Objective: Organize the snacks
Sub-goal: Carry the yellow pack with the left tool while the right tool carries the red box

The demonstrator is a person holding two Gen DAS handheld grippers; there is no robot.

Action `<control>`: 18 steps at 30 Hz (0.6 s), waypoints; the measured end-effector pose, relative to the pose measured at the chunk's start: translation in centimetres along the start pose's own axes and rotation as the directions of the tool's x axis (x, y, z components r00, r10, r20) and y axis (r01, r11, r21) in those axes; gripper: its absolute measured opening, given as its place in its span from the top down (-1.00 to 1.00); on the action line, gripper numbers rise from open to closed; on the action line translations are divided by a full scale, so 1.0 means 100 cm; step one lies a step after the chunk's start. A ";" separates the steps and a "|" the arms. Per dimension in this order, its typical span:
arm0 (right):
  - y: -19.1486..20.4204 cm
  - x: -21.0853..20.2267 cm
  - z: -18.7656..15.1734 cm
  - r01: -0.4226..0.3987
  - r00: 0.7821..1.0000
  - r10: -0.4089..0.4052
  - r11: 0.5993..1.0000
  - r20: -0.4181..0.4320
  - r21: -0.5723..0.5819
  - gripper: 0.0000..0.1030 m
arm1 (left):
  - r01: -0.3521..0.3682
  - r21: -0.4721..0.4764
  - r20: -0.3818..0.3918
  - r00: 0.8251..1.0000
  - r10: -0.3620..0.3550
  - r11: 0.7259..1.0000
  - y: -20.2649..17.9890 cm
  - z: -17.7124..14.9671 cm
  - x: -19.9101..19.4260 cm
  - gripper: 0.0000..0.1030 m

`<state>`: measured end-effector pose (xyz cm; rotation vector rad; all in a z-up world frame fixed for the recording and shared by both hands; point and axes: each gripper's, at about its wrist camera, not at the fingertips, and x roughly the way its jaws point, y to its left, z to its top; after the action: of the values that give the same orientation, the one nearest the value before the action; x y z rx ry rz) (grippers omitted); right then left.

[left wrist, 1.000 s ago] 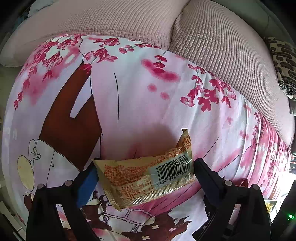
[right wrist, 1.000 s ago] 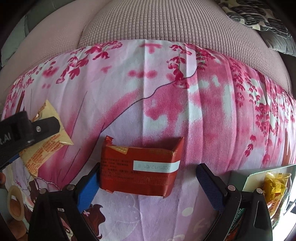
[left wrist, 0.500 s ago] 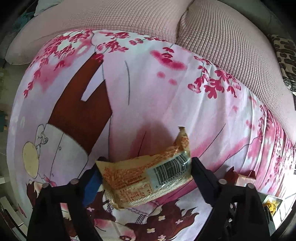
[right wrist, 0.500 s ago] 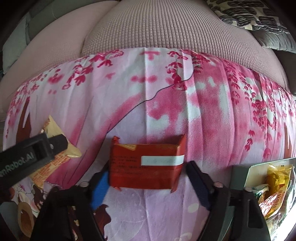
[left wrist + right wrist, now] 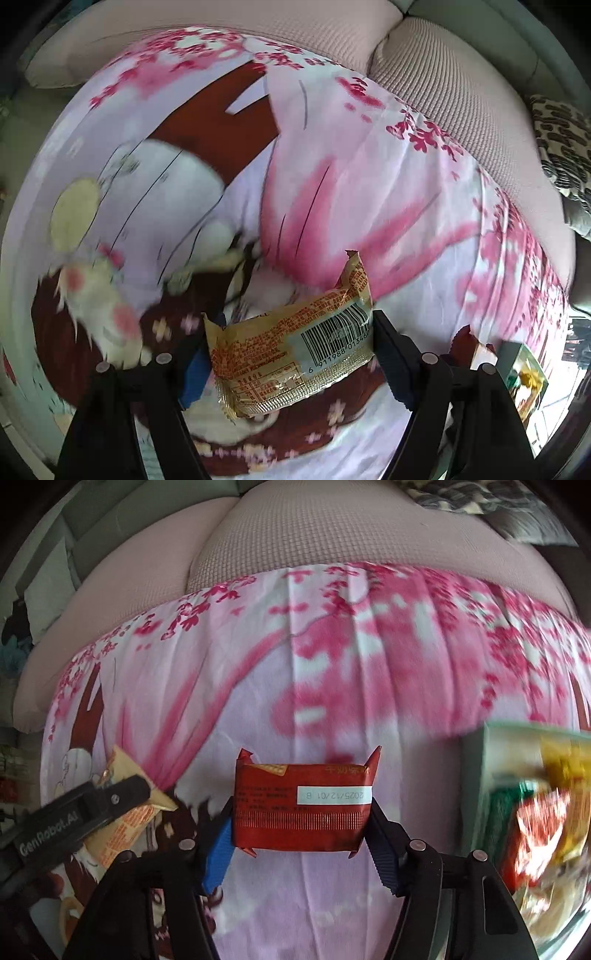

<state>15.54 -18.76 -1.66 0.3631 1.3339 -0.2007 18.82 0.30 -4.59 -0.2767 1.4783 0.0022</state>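
While jaws closed, red pkt long axis crosswise, yellow pkt tilted

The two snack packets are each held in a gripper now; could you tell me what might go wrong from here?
The left gripper pinches the crinkly yellow packet only by its ends, so it may buckle and slip out. The right gripper, carrying the red packet, is close to the snack box and could knock its wall.
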 end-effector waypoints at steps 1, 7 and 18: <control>-0.002 -0.003 -0.007 0.006 1.000 -0.006 1.000 0.005 0.002 -0.30 | 0.007 -0.012 0.012 1.000 -0.007 1.000 0.002 -0.011 -0.002 -0.54; -0.022 -0.019 -0.041 -0.034 0.998 0.030 0.997 0.056 0.070 -0.30 | 0.007 -0.021 0.086 0.996 -0.005 1.000 0.004 -0.057 -0.016 -0.54; -0.051 -0.051 -0.102 -0.027 0.979 0.001 0.991 0.206 0.128 -0.30 | -0.010 0.062 0.195 0.981 -0.002 0.998 -0.019 -0.086 -0.044 -0.55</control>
<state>3.36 -20.00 0.64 0.4495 1.1170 -0.3063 10.24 -2.42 -0.54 -0.2165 1.2820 -0.0134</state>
